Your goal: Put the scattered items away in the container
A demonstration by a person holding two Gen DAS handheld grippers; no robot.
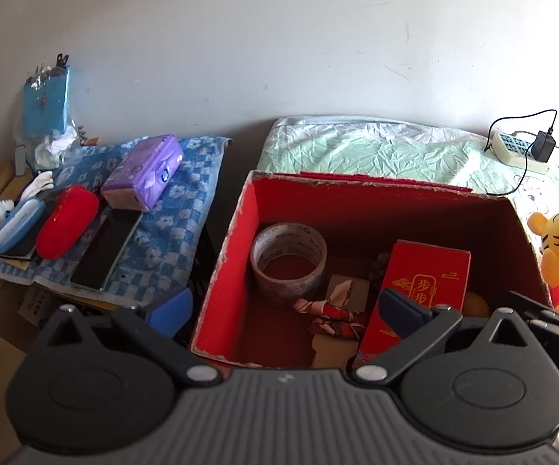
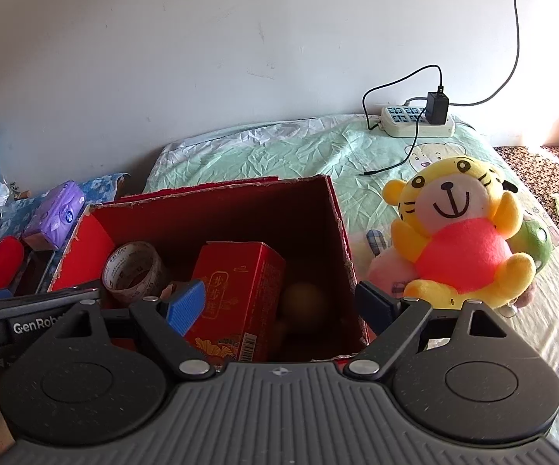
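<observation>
1. Atop the green, crinkled bed sheet [image 2: 299, 151]: red cardboard box [image 1: 225, 255], open-topped, rim frayed and ragged, long axis running left to right across both views.
2. Inside the box: roll of clear printed tape [image 1: 288, 262] on its flat side, hole facing up; red carton with gold print [image 2: 237, 298] leaning, long axis rising toward the back wall; small folded red-and-white item [image 1: 333, 310] on a tan card between them; blurred yellow round thing [image 2: 304, 302] in the right corner, identity unclear.
3. Right of the box, on the bed: plush yellow tiger [image 2: 461, 232], soft and fuzzy, red belly, upright and facing the camera.
4. Left of the box, on a blue checked cloth [image 1: 186, 209]: purple tissue pack [image 1: 144, 172], glossy wrap, long axis running toward the wall; red oval pouch [image 1: 66, 226]; dark flat phone [image 1: 107, 250]; blue-and-white case [image 1: 18, 230].
5. Near the wall: white power strip [image 2: 415, 120] with black adapter plugged in.
6. Left gripper [image 1: 285, 310]: blue-padded fingers spread wide, empty, straddling the box's left wall.
7. Right gripper [image 2: 281, 304]: fingers spread wide, empty, straddling the box's right wall.
</observation>
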